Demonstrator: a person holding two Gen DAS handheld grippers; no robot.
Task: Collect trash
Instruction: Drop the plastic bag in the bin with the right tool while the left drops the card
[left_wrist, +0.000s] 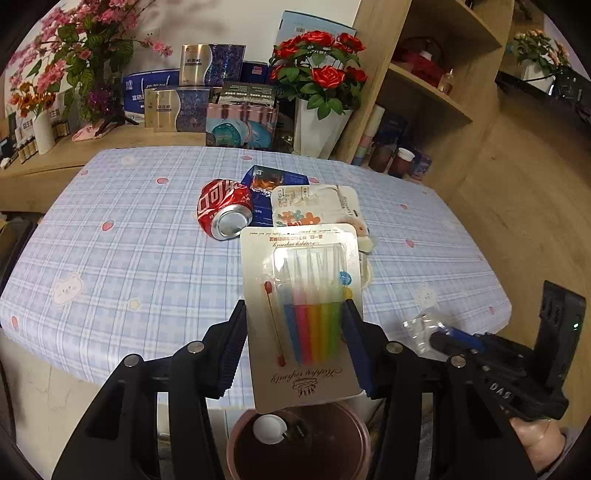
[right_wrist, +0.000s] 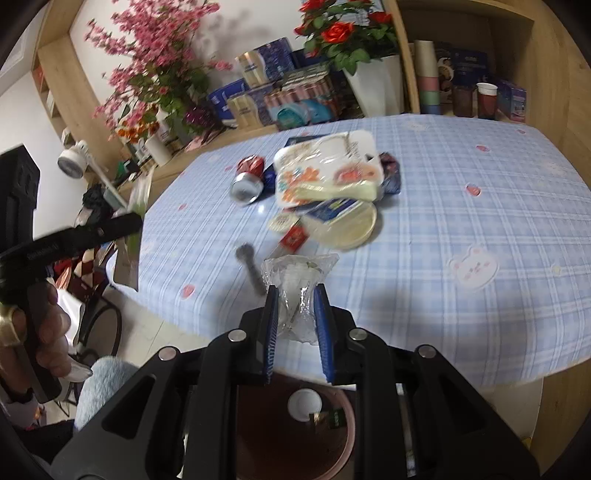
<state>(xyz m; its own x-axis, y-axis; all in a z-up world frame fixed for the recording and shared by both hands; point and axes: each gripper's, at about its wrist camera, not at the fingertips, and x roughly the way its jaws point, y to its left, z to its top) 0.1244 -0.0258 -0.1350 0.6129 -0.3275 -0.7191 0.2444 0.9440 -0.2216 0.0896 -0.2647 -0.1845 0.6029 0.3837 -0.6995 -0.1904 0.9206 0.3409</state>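
red can (left_wrist: 224, 208), blue plaid tablecloth (left_wrist: 129, 236)

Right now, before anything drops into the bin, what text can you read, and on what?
Candle pack: upside-down cursive, seemingly "Happy infinity"; small print unreadable.
Crushed red can: white Chinese lettering, distorted, unreadable.
Flower-print packet: print too small.
Clear plastic wrapper: no print visible.

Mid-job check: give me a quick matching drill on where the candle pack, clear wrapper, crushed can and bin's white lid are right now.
Things:
1. candle pack
2. clear plastic wrapper
3. crushed red can
4. white lid

States:
A. lying on the checked tablecloth
B. inside the brown bin
C. clamped in the left gripper
D. clamped in the right gripper

Pairs: 1-C, 2-D, 3-A, 4-B
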